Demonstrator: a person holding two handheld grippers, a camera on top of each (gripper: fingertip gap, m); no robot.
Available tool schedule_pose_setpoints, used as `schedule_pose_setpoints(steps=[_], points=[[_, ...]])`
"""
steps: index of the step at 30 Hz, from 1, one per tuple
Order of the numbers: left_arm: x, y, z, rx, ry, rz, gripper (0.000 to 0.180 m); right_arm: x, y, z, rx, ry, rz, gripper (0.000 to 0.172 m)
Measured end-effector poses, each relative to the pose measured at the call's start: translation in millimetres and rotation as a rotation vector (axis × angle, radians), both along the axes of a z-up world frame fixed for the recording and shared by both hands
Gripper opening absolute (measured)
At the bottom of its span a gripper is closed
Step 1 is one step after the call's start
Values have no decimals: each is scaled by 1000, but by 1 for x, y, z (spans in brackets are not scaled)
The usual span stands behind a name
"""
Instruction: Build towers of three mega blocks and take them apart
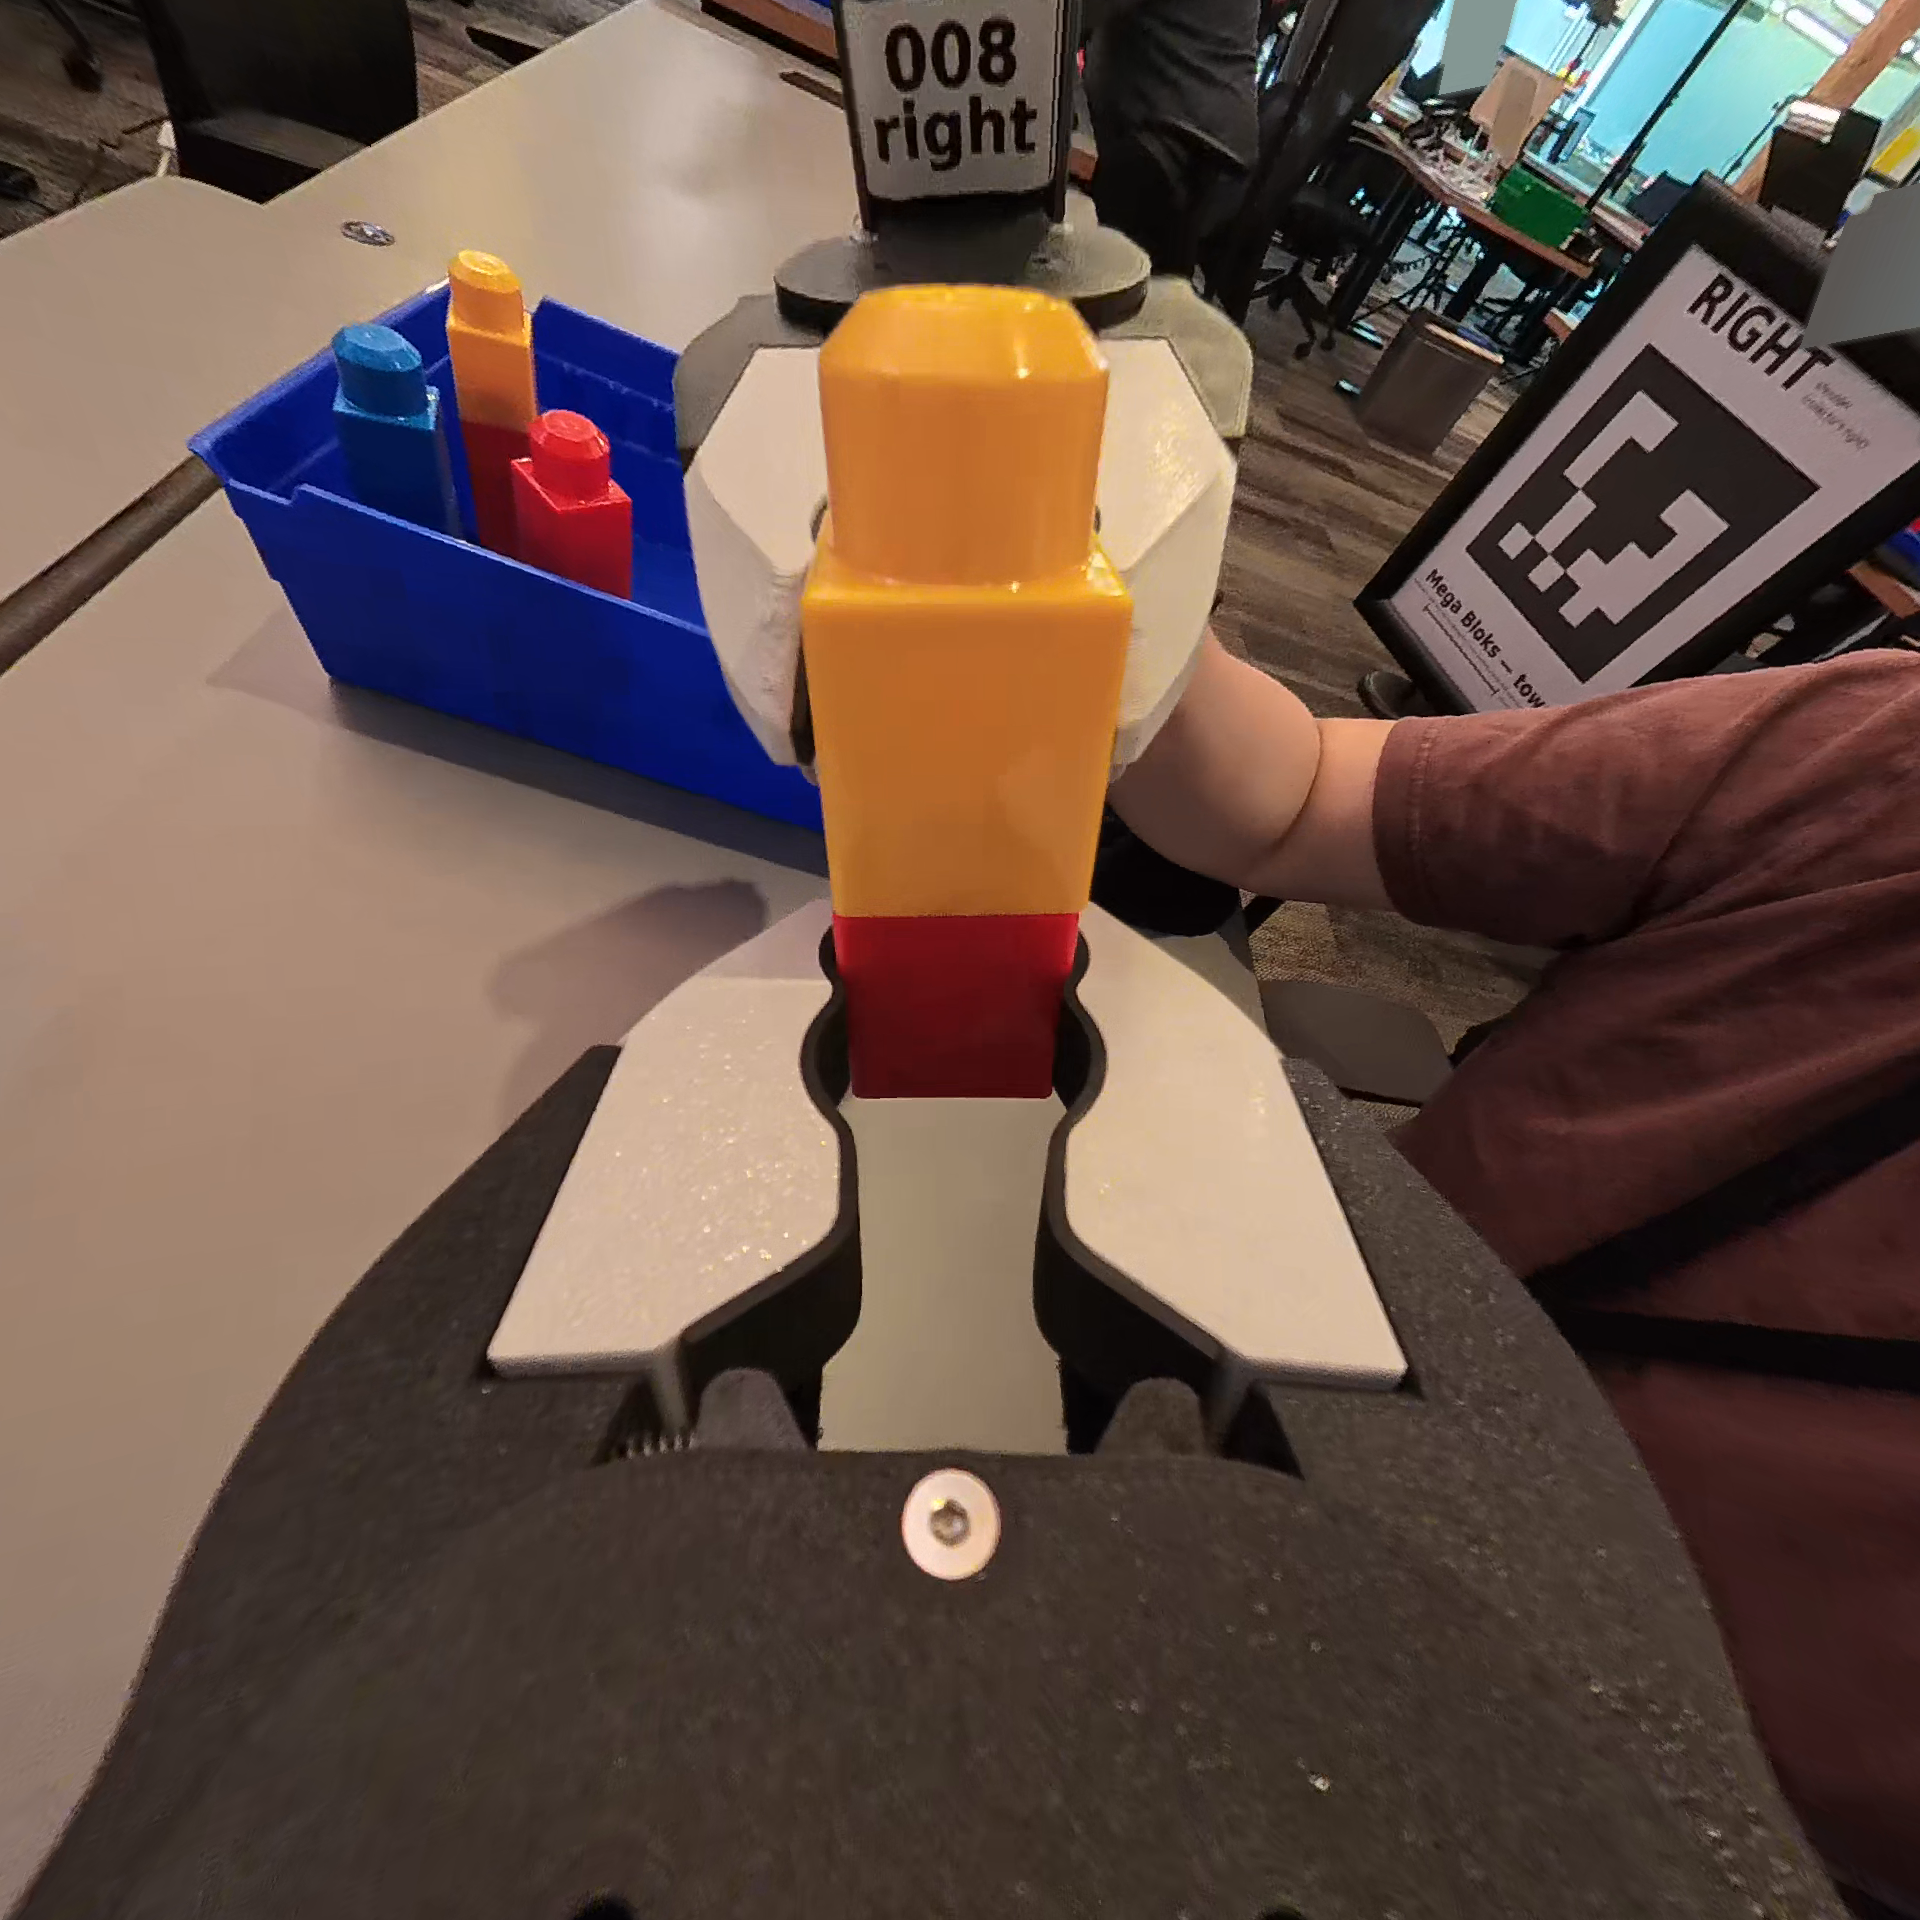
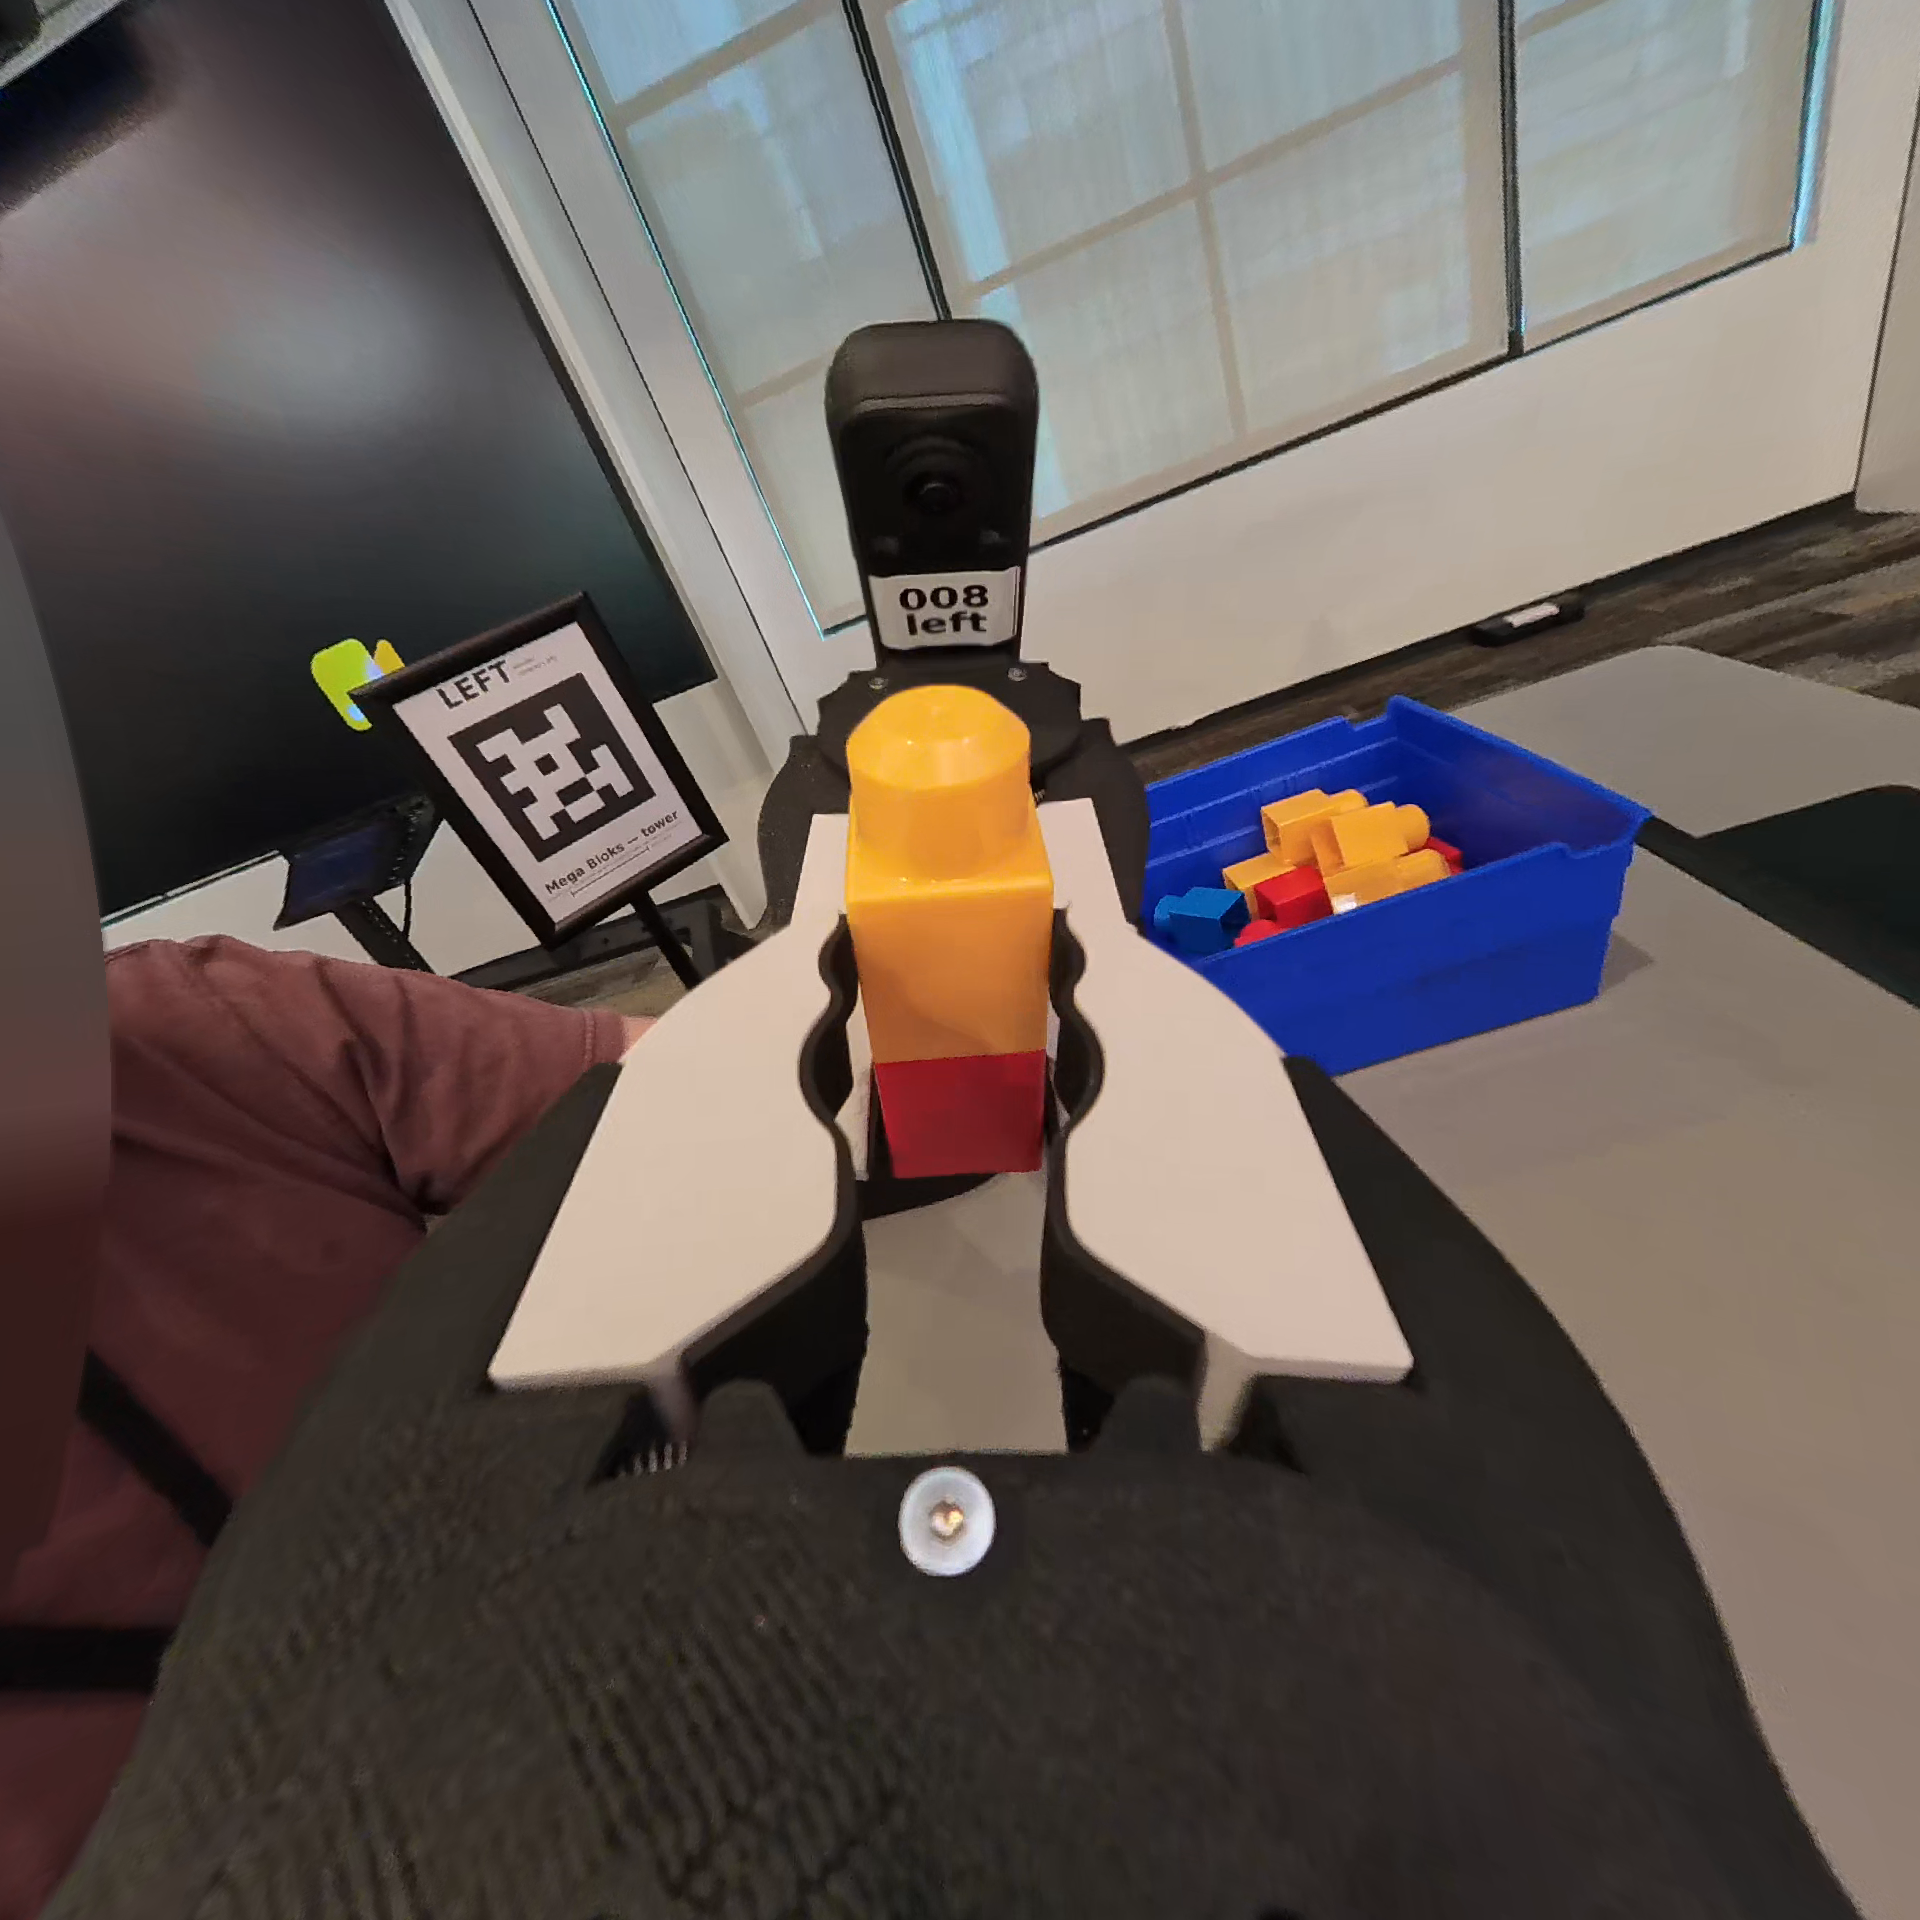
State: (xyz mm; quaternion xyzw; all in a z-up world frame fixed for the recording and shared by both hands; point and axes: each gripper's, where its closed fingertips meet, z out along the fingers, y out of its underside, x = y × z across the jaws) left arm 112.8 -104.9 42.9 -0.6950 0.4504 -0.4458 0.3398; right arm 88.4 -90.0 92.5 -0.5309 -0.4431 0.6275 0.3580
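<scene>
Held mid-air at frame centre: a two-piece stack, glossy yellow plastic block seated on a glossy red plastic block. Left gripper fingers clenched on the red block; right gripper fingers clamped on the yellow block's body, seen facing from the far side in the left wrist view.

Risks, as judged: uneven pull or twist between the two grips, popping the joint sideways and flinging a block; a smooth face slipping out of the fingers; a third piece added off-axis, jamming on the round yellow stud.

Open room: bare grey bench at lower left of the left wrist view. Blue plastic bin at upper left there, holding upright blue, yellow and red blocks; near enough to knock on a swing. Bench edge and a maroon sleeve at right. Framed marker sign at upper right, beyond the edge. Another blue bin of loose blocks at right of the right wrist view.
</scene>
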Motion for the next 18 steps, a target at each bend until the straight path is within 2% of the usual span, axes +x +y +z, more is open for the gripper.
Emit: schedule_pose_setpoints(steps=[7,11,14,16,18], points=[[1,3,3,13,-20,20,35,-2,0,-5,14,-36,-11,36],[-1,1,12,-4,-76,6,36,-2,-1,2,32,-11,-31,36],[-19,4,27,24,-80,47,59,10,9,14,48,40,-94,35],[-61,21,39,138,2,219,58,21,15,21,44,50,-103,36],[-131,47,50,278,131,531,55,32,21,28,57,57,-139,36]])
